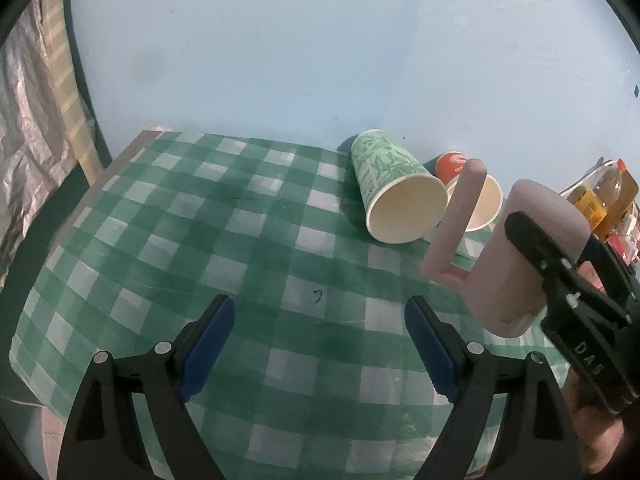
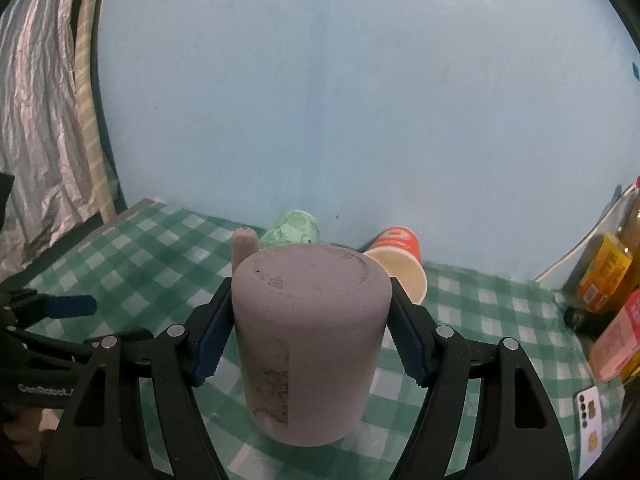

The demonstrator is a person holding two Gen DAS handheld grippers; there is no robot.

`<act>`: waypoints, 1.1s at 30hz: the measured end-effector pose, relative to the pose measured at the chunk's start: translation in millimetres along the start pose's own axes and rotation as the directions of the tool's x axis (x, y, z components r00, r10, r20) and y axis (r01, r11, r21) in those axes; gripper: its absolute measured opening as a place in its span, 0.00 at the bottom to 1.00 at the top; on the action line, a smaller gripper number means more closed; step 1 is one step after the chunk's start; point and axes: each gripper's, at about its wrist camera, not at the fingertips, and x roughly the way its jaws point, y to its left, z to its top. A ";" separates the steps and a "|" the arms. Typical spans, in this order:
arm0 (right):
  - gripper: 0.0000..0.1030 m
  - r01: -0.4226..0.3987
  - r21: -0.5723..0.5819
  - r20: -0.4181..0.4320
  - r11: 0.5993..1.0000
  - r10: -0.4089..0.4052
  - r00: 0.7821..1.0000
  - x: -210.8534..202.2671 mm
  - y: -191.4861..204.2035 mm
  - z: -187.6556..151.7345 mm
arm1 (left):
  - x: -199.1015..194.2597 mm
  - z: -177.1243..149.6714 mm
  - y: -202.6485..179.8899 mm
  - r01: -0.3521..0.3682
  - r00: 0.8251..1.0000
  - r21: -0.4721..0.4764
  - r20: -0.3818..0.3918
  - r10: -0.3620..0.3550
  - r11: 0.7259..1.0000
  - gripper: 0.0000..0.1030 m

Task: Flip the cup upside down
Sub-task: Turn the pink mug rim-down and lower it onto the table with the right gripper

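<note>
Between the right gripper (image 2: 310,340) pads: pink mug (image 2: 308,340), base up, mouth down, clamped across the body, seemingly just above the checked tablecloth (image 2: 480,320) for setting down | handle (image 1: 460,220) clear of the pads | left gripper (image 1: 320,350) wide open, empty | green paper cup (image 1: 394,188), orange paper cup (image 2: 400,256) lying behind.

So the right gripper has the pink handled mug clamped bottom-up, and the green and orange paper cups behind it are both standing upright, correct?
Not quite. The right gripper does clamp the pink handled mug bottom-up, but the green paper cup and the orange paper cup lie on their sides, mouths toward the camera. The left wrist view shows it.
</note>
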 end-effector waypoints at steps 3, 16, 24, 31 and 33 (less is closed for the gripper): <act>0.70 0.005 -0.002 -0.004 1.000 -0.005 1.000 4.6 1.2 -3.3 | 2.2 1.0 1.7 -0.003 1.000 -0.007 -0.005 0.003 1.000 0.86; 0.70 0.008 -0.018 -0.017 1.000 -0.009 1.000 14.7 -0.3 -32.2 | 0.5 1.1 0.9 -0.003 1.000 -0.006 -0.003 0.003 1.000 0.86; 0.70 -0.023 0.002 -0.046 1.000 0.023 0.999 11.4 -5.1 -44.8 | -4.0 -1.1 -0.5 -0.007 1.000 -0.018 0.014 0.008 1.000 0.86; 0.72 -0.048 0.043 -0.062 0.998 0.051 0.997 6.2 -10.0 -51.2 | -12.9 -5.1 -2.6 -0.011 0.999 -0.011 0.048 0.011 1.000 0.86; 0.76 -0.055 0.058 -0.057 0.997 0.059 0.997 2.1 -12.6 -49.4 | -16.1 -6.4 -4.4 -0.008 0.998 -0.002 0.061 0.008 1.000 0.86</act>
